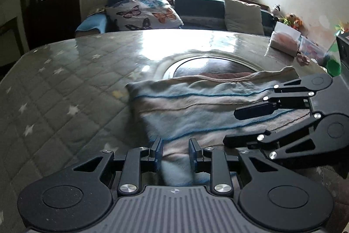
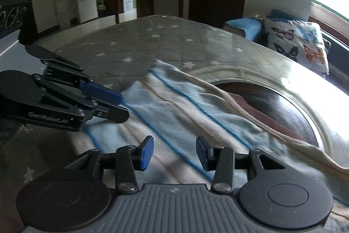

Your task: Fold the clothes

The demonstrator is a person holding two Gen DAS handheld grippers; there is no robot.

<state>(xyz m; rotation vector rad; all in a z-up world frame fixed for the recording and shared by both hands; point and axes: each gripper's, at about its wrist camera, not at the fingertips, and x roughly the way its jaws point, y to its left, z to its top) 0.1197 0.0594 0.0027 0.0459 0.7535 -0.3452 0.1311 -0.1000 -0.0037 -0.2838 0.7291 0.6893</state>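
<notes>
A striped garment (image 1: 196,106), pale blue and beige with thin blue lines, lies folded on the table (image 1: 65,84). My left gripper (image 1: 175,143) is open at the garment's near left corner, and a fold of cloth runs between its fingers. My right gripper (image 1: 230,126) hovers open over the garment's right part, its fingers pointing left. In the right wrist view the garment (image 2: 185,106) stretches away from my open right gripper (image 2: 174,145). There my left gripper (image 2: 124,106) reaches in from the left at the cloth's edge, its fingers slightly apart.
The table has a grey quilted star cover under a glossy sheet, with a dark round inset (image 1: 213,67) beyond the garment. A bag (image 1: 283,40), a green cup (image 1: 332,67) and clutter crowd the right edge. Behind stands a sofa with a butterfly pillow (image 1: 144,11).
</notes>
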